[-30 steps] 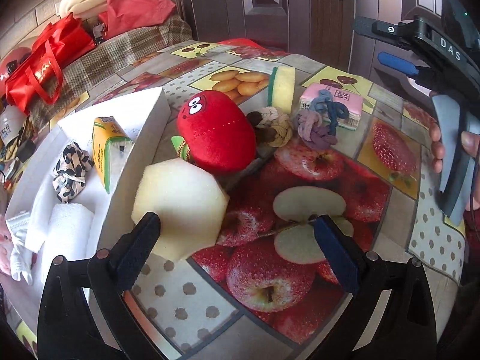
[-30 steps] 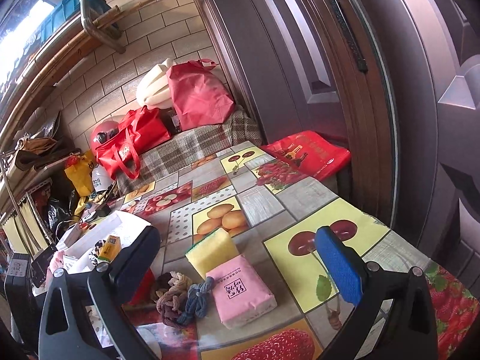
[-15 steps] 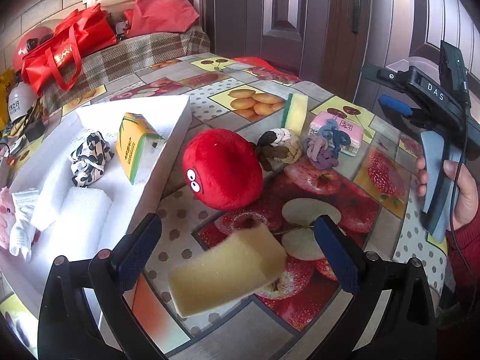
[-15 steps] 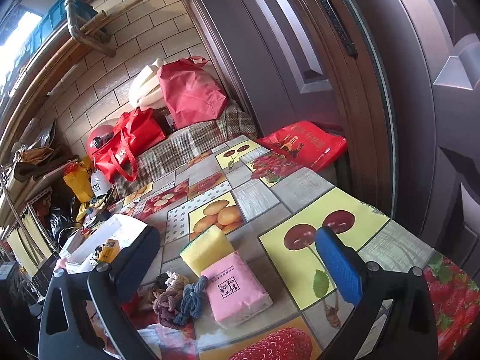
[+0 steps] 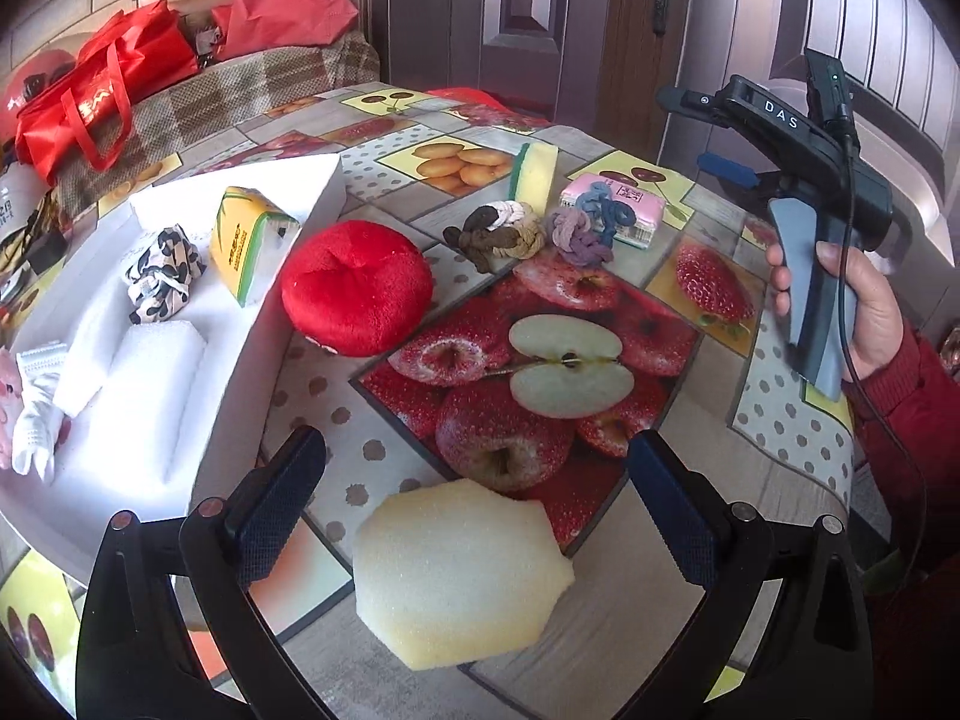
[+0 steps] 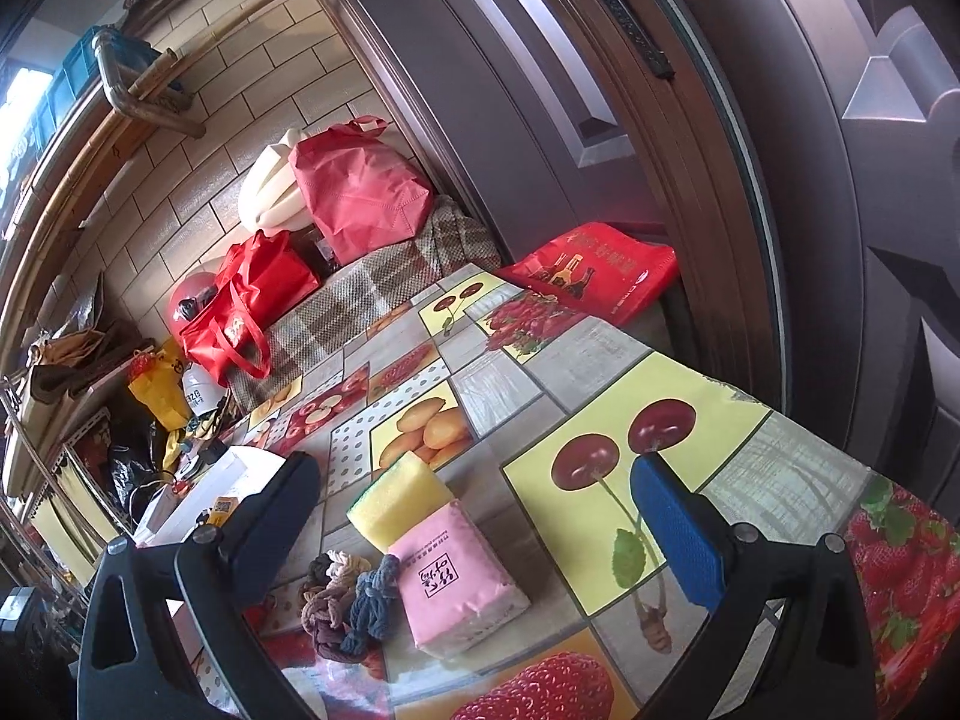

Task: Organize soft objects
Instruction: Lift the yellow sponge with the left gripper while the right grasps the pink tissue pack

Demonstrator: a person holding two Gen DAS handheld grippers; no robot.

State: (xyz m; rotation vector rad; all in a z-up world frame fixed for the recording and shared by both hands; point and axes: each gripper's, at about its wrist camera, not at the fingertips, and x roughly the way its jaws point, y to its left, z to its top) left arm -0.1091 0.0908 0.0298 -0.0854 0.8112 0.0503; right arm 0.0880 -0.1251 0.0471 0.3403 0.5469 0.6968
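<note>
Our left gripper (image 5: 474, 510) sits low over the table with jaws spread wide, nothing in them; the pale yellow foam chunk (image 5: 459, 579) lies loose on the tablecloth (image 5: 780, 420) right between the fingers. Our right gripper (image 6: 474, 531) is wide too, held upright by a hand (image 5: 861, 306) over the pink tissue pack (image 6: 456, 582). The white tray (image 5: 228, 402) sits off to the left.

We see a porous foam sponge (image 5: 459, 576), a fuzzy plush toy (image 5: 357, 288), a glossy printed tabletop (image 5: 672, 276), and dimpled rubbery pads (image 5: 270, 516) on our left hand-held gripper (image 5: 474, 516).
</note>
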